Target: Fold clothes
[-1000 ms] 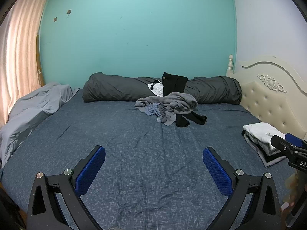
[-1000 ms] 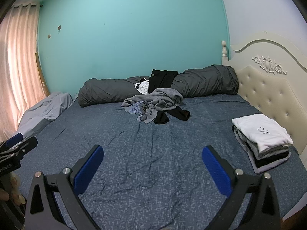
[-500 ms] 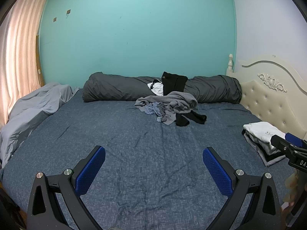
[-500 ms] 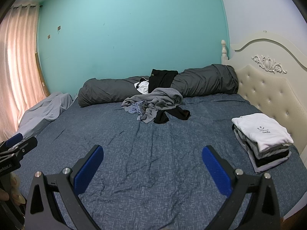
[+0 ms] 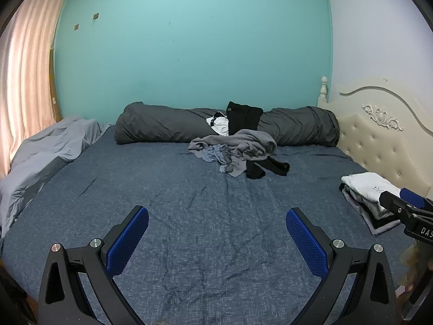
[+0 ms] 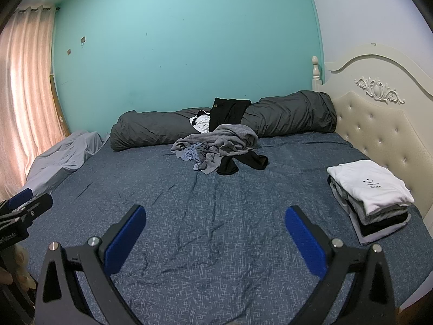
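A heap of unfolded clothes [image 5: 238,149] [image 6: 219,146], grey, pale blue and black, lies far back on the blue bed [image 5: 205,216] [image 6: 216,216]. A black garment [image 5: 245,117] [image 6: 230,113] and a white one hang over the grey bolster. A folded stack topped by a white shirt [image 5: 368,197] [image 6: 370,192] sits at the right by the headboard. My left gripper [image 5: 216,233] and right gripper [image 6: 215,233] hover over the near sheet, both open and empty, far from the heap. Each shows at the other view's edge.
A rolled dark grey bolster [image 5: 173,124] [image 6: 292,113] runs along the teal wall. A pale grey duvet [image 5: 40,159] [image 6: 59,159] is bunched at the left by the pink curtain. The cream padded headboard [image 5: 384,146] [image 6: 379,135] bounds the right side.
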Demonstrator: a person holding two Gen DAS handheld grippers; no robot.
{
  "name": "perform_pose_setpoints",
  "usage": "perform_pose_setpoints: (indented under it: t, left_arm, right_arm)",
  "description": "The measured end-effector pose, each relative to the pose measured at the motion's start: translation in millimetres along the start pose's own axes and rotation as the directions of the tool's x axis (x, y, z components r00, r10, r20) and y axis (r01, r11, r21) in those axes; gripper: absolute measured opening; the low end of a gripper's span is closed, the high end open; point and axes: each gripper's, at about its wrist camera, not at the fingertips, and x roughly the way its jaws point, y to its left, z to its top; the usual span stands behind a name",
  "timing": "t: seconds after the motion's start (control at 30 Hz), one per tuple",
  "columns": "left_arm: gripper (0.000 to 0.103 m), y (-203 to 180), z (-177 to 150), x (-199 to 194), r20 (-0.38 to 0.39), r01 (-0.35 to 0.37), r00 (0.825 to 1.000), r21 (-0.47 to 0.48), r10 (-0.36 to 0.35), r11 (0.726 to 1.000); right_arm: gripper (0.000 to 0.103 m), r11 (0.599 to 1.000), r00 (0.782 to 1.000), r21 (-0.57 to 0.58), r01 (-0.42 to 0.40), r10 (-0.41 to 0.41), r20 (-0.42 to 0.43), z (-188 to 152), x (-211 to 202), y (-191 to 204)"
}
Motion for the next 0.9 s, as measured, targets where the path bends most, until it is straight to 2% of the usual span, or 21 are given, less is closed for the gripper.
perform_pose_setpoints:
  t: [0.63,0.9]
  left_arm:
    - [0.103,-3,0,13,-0.021,0.012,1.000,-0.007,-0.012,1.000]
    - [0.103,-1,6,73,-0.077,0.005,0.997,-0.027,-0.007,1.000]
  right_arm:
    - [0.103,1.000,1.000,0.010,-0.002,0.002,-0.010,0,8,-7]
    - [0.103,1.000,0.999,0.015,-0.015,0.016,-0.034,7,59,-17]
